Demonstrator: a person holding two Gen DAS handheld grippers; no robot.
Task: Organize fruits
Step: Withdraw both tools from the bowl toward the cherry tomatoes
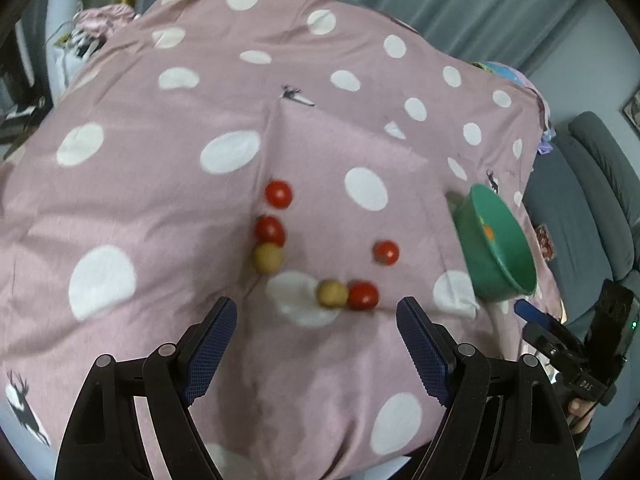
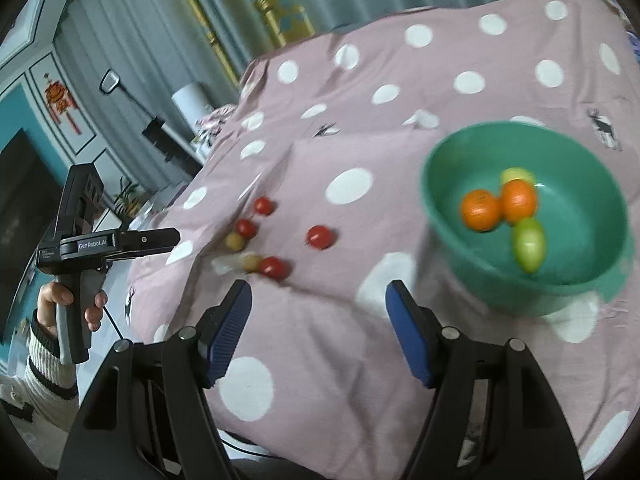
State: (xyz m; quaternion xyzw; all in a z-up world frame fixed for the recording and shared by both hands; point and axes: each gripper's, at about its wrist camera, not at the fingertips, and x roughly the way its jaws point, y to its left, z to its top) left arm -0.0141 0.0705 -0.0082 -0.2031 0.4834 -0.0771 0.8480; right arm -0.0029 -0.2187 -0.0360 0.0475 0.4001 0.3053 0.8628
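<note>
Fruit is partly sorted. The green bowl [image 2: 524,216] at 3 o'clock in the right wrist view holds two oranges [image 2: 498,204], a green fruit [image 2: 530,244] and what may be a yellow one [image 2: 516,176] behind them; blur makes that last uncertain.

Six small fruits lie loose on the spotted cloth [image 1: 160,200]. In the left wrist view, near centre, two tomatoes [image 1: 274,212] and a yellowish fruit [image 1: 267,257] run in a line, the lower tomato touching the yellow one. A second yellowish fruit [image 1: 332,293] touches a tomato [image 1: 363,296] toward 5 o'clock, and a lone tomato [image 1: 386,253] sits toward 3 o'clock, between the clusters and the bowl.

Left gripper [image 1: 316,320] hangs wide open and empty, just short of the touching pair. Right gripper [image 2: 318,312] is also spread wide, holding nothing, above bare cloth with the bowl at its 2 o'clock.

By my estimate, under half is done; all six loose pieces remain to be bowled.
</note>
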